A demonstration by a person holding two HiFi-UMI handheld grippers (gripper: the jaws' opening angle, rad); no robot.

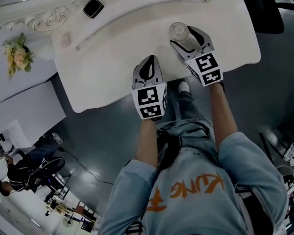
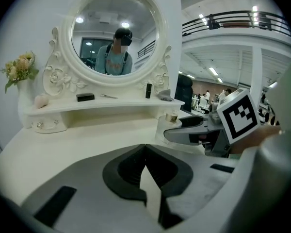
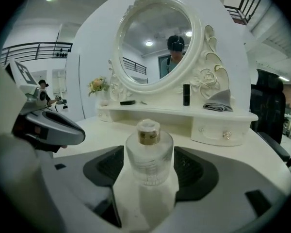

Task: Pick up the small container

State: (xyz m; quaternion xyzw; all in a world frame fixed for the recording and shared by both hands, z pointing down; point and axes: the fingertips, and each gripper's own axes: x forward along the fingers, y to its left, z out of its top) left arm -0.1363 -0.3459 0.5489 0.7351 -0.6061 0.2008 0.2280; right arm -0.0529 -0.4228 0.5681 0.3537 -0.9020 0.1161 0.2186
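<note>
Small container (image 3: 149,154) — a clear ribbed glass bottle with a gold-banded cap — stands upright on the white worktop (image 1: 112,62), right of centre, between the wide-spread jaws of the right tool (image 1: 185,37), not gripped. Left tool (image 2: 145,145) is closed and empty. Only the gripper views show the oval mirror (image 3: 155,42) — the head view gives the bottle's round top.

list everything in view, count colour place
dressing table: 1, white, under both claws
mirror: 1, white frame, table's back
small container: 1, clear, gold cap, between right claw's jaws
flowers: 1 bunch, yellowish, left of mirror
box: 1, black, on shelf
tube: 1, black, upright on shelf
cloth: 1, grey, folded on shelf
chair: 1, black, right of table
left claw: 1, grey, shut, empty
right claw: 1, grey, open around small container
</note>
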